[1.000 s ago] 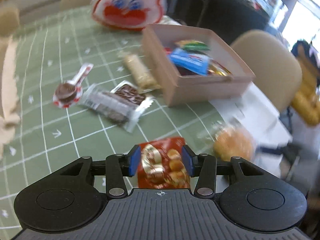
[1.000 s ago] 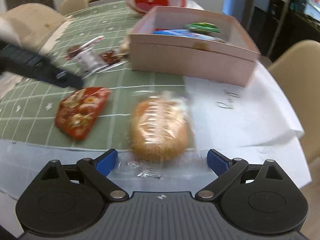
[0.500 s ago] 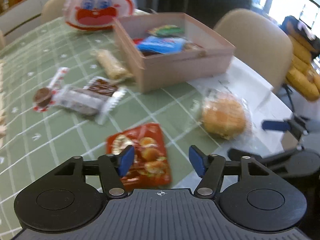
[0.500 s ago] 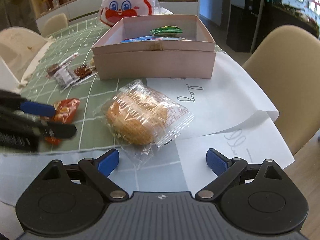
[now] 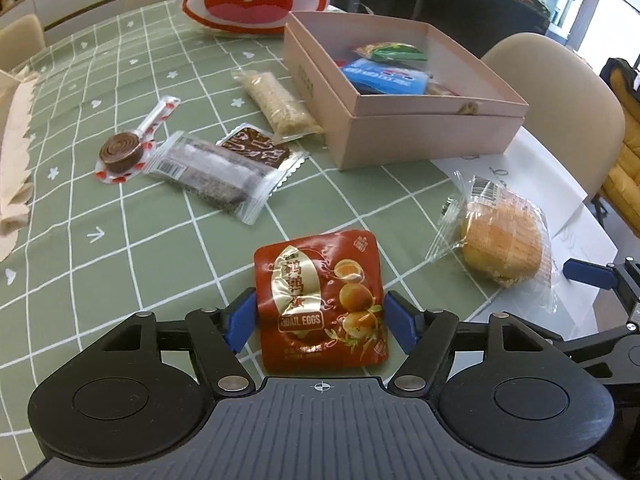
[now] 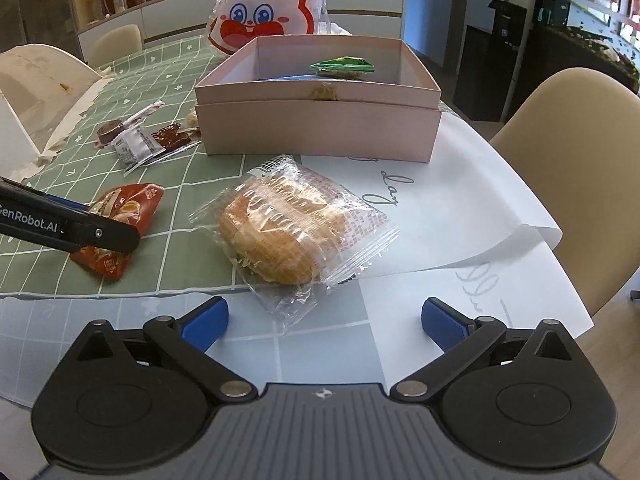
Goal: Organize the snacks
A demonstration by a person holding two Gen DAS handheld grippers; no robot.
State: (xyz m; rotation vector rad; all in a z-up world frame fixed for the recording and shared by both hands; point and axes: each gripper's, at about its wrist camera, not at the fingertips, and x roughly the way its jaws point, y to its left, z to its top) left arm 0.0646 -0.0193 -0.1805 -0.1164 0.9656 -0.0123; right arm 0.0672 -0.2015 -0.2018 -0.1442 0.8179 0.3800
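Note:
A red quail-egg packet [image 5: 320,288] lies flat on the green checked cloth. My left gripper [image 5: 320,322] straddles it. Its jaws are opening, and the blue pads [image 5: 240,320] stand at the packet's sides without squeezing it. In the right wrist view the same packet [image 6: 120,216] lies under the left gripper's black fingers [image 6: 100,234]. A wrapped bun [image 6: 280,224] lies just ahead of my right gripper [image 6: 324,320]. That gripper's jaws are opening wide, with only the wrapper's tail near the gap. The pink box [image 5: 420,136] behind holds a blue packet [image 5: 384,76] and a green one [image 6: 342,66].
Loose snacks lie left of the box: a cracker bar [image 5: 280,104], a dark bar [image 5: 208,170], a brown packet [image 5: 256,146] and a round sweet [image 5: 120,152]. A rabbit-faced bag [image 6: 264,16] stands behind. White paper sheets [image 6: 460,208] overhang the table's right edge beside a beige chair [image 6: 580,152].
The left jaws, earlier pinching the red packet, have spread; the packet now lies flat on the cloth between them. The right jaws stand slightly wider, with the bun still ahead of them.

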